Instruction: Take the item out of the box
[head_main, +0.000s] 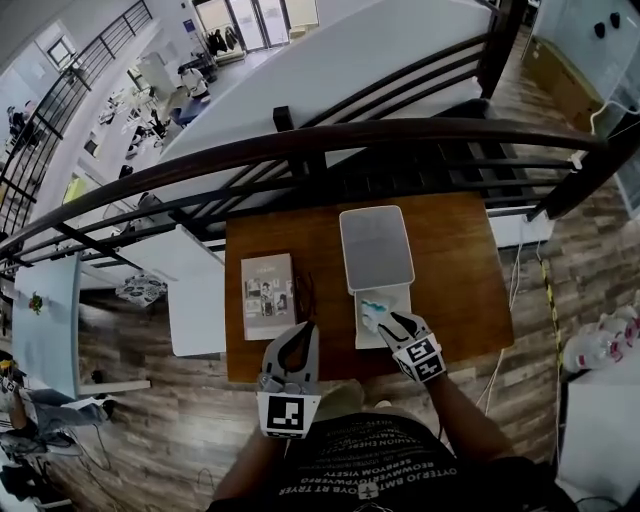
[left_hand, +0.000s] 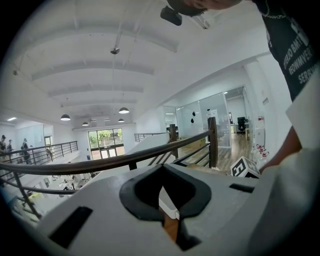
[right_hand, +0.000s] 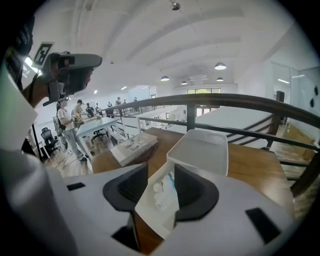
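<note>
A shallow white box (head_main: 392, 296) lies open on the wooden table (head_main: 455, 270), with its pale lid (head_main: 376, 250) set just beyond it. Inside the box lies a white and teal packet (head_main: 372, 308). My right gripper (head_main: 388, 321) hovers over the near end of the box, open. In the right gripper view the packet (right_hand: 164, 192) shows between the spread jaws of the right gripper (right_hand: 161, 172), untouched, with the box wall (right_hand: 149, 211) below and the lid (right_hand: 200, 150) behind. My left gripper (head_main: 303, 329) is at the table's near edge, shut and empty; the left gripper (left_hand: 162, 170) points out past the railing.
A grey book-like pack (head_main: 268, 295) lies left of the box with a thin dark cable (head_main: 304, 295) beside it. A dark railing (head_main: 320, 140) runs close behind the table. A white desk (head_main: 195, 300) stands at the left. The person's torso is at the near edge.
</note>
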